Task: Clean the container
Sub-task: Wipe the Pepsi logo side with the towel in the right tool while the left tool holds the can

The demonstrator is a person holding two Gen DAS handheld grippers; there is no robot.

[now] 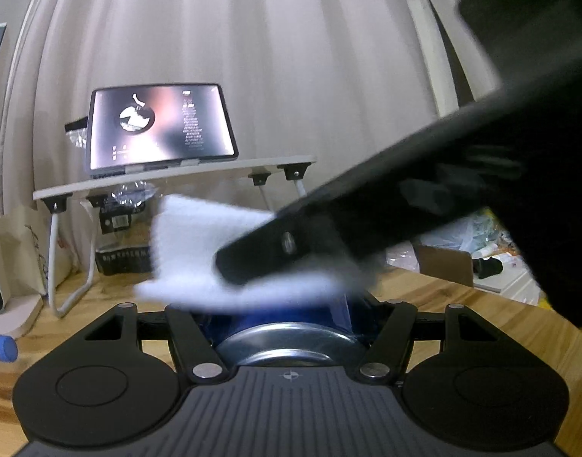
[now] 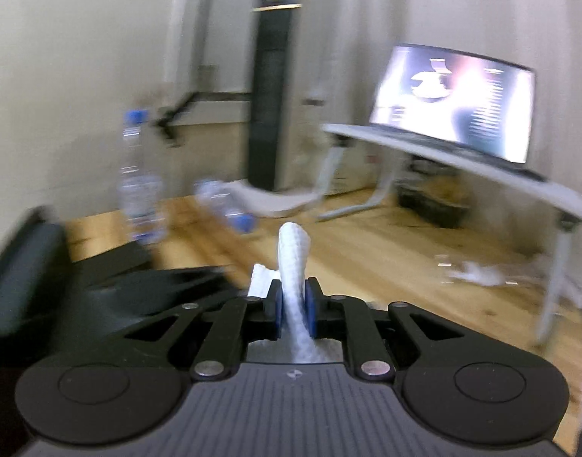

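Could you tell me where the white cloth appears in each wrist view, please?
Left wrist view: white cloth at centre, blurred, above the blue container, partly behind the right tongs.
Right wrist view: white cloth low at centre, pinched upright in the right tongs.
Shared landmark: the lit tablet on its stand.

From my left wrist camera the container [image 1: 291, 337] shows a shiny metal rim over a glossy blue wall. The cloth [image 1: 199, 251] above it looks soft and white — blurred here, but in my right view the same cloth [image 2: 294, 266] has a dimpled, woven texture. The right gripper [image 2: 294, 308] has matt black plastic links and smooth blue pads [image 2: 277, 310]. The table [image 2: 348, 251] is pale wood with visible grain — a low sheen.
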